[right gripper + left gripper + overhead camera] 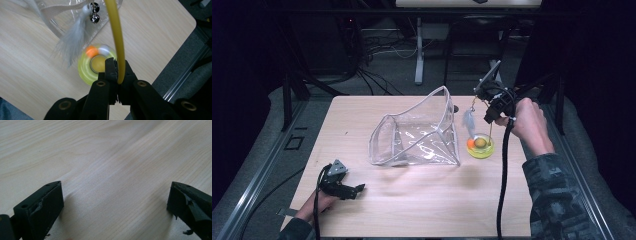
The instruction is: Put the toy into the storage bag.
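A pale wood table [412, 200] is standing in a dark room, cables [377, 50] lying on the grey floor behind. The right gripper [117, 72] is clamping a yellow rod [116, 37] above the yellow toy [480, 146], beside a clear bag [419, 132]. The left gripper [115, 202] is resting agape on bare wood.
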`<state>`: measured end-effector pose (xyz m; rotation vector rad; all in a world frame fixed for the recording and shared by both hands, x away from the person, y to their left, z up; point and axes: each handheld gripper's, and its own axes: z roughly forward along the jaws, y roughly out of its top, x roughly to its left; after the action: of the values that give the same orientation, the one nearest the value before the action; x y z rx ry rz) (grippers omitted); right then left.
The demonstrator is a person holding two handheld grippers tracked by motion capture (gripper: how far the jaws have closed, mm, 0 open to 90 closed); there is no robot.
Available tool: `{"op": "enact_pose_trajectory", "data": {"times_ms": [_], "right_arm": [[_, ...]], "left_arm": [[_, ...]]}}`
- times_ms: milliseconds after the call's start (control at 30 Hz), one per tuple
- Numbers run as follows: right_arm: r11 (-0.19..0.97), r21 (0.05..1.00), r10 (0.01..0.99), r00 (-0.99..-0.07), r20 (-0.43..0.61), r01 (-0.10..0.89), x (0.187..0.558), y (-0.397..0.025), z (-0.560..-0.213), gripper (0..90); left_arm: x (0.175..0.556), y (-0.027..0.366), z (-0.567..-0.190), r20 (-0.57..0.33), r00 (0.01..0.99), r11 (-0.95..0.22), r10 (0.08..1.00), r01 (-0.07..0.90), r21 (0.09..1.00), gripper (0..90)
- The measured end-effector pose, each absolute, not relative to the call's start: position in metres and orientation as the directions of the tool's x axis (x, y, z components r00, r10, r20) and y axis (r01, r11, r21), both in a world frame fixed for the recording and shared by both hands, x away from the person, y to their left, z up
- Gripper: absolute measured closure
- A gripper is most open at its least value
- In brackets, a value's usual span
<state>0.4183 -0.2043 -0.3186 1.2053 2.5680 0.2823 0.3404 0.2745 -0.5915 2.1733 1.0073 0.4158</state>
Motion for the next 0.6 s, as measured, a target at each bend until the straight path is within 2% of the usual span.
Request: {"op": "enact_pose_trajectory", "data": {"times_ms": [600], "right_arm": [[0.628,0.326,0.777,-0.593,-0.211,0.707,0.426,-0.196,-0.282,87.9]], "left_arm": [[0.340,0.274,-0.591,-0.002,0.647,-0.456,0.763,0.540,0.708,0.4]]}}
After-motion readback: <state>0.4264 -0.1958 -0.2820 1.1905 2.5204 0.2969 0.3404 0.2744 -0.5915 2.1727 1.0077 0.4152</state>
